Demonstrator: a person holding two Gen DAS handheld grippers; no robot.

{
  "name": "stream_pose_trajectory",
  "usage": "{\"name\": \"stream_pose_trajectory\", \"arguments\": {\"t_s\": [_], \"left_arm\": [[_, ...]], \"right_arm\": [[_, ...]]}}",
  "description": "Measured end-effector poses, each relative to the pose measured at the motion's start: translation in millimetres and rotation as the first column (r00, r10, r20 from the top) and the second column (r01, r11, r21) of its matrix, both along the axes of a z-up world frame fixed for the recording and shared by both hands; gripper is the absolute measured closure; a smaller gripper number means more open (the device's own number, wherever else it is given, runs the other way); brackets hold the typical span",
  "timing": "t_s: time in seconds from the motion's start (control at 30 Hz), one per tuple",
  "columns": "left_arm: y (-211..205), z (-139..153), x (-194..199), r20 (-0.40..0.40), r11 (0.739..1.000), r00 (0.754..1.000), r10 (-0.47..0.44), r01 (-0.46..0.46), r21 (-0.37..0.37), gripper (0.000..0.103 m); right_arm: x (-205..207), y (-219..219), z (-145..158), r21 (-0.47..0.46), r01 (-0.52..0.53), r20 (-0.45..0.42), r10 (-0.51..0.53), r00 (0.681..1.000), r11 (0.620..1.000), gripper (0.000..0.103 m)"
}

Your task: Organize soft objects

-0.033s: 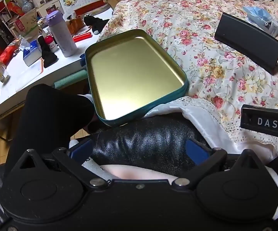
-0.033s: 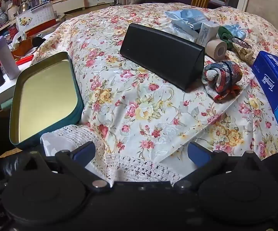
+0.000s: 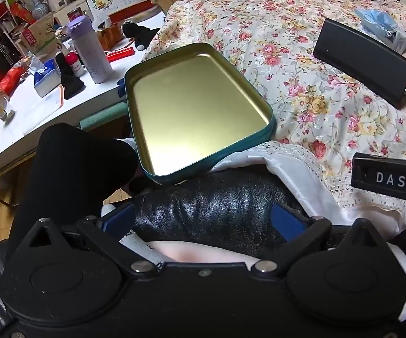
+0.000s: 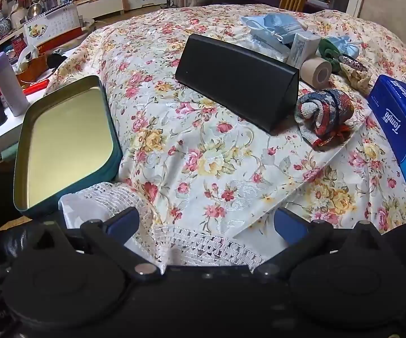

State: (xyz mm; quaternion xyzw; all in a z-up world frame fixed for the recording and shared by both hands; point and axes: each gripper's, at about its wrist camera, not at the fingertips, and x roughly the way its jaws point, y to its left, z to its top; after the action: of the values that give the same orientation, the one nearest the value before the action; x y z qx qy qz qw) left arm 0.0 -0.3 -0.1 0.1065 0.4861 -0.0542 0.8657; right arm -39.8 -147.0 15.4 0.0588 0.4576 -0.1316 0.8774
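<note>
Floral bedspread (image 4: 203,152) covers the bed before you, and the rolled striped sock (image 4: 325,114) lies on it beside the black case (image 4: 239,79), well apart from your jaws. Both your left gripper (image 3: 203,219) and right gripper (image 4: 205,222) stand released, fully wide, grasping nothing. Your teal tin tray (image 4: 113,129) at the bed's edge holds nothing.

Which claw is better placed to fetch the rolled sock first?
Probably the right claw: it's open and its view faces the rolled sock beside the black case. The left claw, also open, faces the empty tin tray, sock unseen.
</note>
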Motion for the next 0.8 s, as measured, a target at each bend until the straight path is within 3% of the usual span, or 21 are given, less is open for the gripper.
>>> {"name": "stream_pose_trajectory", "arguments": {"t_s": [0.27, 0.47, 0.8], "left_arm": [[-7.5, -0.1, -2.2, 0.006, 1.000, 1.000, 0.009, -0.010, 0.014, 0.003], [-0.6, -3.4, 1.2, -0.029, 1.000, 1.000, -0.002, 0.001, -0.015, 0.003], [-2.8, 0.0, -0.8, 0.008, 0.999, 1.000, -0.021, 0.021, -0.030, 0.003]], "right_arm": [[-3.5, -3.3, -1.2, 0.042, 0.007, -0.007, -0.007, 1.000, 0.999, 0.001], [2.6, -2.4, -2.2, 0.029, 0.000, -0.020, 0.001, 1.000, 1.000, 0.001], [2.8, -1.9, -2.8, 0.024, 0.000, -0.021, 0.001, 1.000, 1.000, 0.001]]}}
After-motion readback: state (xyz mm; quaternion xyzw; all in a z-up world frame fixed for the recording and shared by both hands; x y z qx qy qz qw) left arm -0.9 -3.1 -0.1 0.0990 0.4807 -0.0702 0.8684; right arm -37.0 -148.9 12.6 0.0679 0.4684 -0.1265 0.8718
